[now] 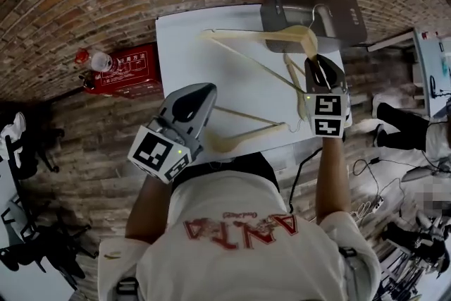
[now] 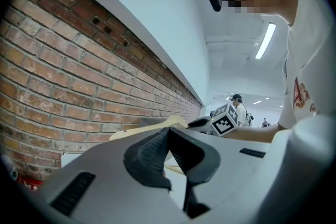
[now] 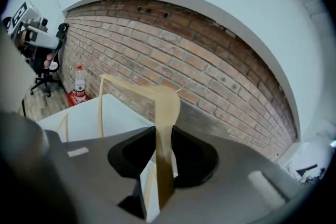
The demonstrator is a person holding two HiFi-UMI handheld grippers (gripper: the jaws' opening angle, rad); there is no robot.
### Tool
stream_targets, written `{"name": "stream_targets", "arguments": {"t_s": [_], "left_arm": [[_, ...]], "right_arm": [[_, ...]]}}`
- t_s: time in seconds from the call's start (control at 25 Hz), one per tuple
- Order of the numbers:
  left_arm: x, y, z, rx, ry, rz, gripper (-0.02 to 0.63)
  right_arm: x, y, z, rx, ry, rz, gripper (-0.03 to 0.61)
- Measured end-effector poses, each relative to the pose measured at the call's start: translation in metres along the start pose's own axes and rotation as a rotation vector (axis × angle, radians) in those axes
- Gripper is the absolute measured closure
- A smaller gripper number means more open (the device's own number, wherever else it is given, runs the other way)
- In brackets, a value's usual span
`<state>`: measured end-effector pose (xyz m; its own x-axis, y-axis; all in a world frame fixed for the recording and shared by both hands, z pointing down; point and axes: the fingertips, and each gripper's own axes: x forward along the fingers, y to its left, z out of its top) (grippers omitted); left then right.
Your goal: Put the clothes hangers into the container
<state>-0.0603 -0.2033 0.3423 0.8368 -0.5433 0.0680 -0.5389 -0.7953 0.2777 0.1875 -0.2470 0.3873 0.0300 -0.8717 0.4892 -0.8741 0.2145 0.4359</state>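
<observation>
The right claw (image 1: 315, 65) grips a hanger (image 1: 239, 34). Hold tight, lift it over the container (image 1: 345, 7) at the worktop's (image 1: 190, 60) far right corner, lower slowly. The left claw (image 1: 199, 96) is clenched, empty.

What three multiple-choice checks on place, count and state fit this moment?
1. The grey container sits: A on the floor; B at the far right corner of the white table; C on a chair.
2. Wooden hangers in the head view: A one; B two; C four.
3. The right claw is: A open, empty; B shut on the lifted hanger; C unseen.
Key: B, it stands on the tabletop corner; B, the lifted hanger plus the lying hanger; B, its pads clamp the hanger's arm.
</observation>
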Motion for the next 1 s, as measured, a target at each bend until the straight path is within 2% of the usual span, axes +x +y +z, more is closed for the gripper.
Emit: {"name": "stream_targets", "arguments": {"t_s": [0.2,0.52,0.8,1.0], "left_arm": [[0.022,-0.028,0.002,0.007,-0.007,0.017,0.604],[0.066,-0.068,0.009,0.025,-0.049,0.095,0.604],[0.093,-0.089,0.004,0.008,-0.08,0.141,0.604],[0.106,-0.089,0.0,0.024,-0.069,0.166,0.604]], "right_arm": [[-0.013,-0.089,0.003,-0.008,-0.037,-0.082,0.482],[-0.002,-0.207,-0.001,-0.103,-0.07,-0.126,0.482],[0.032,-0.257,-0.004,-0.194,-0.057,-0.122,0.483],[0.063,-0.271,-0.016,-0.267,-0.017,-0.128,0.483]]}}
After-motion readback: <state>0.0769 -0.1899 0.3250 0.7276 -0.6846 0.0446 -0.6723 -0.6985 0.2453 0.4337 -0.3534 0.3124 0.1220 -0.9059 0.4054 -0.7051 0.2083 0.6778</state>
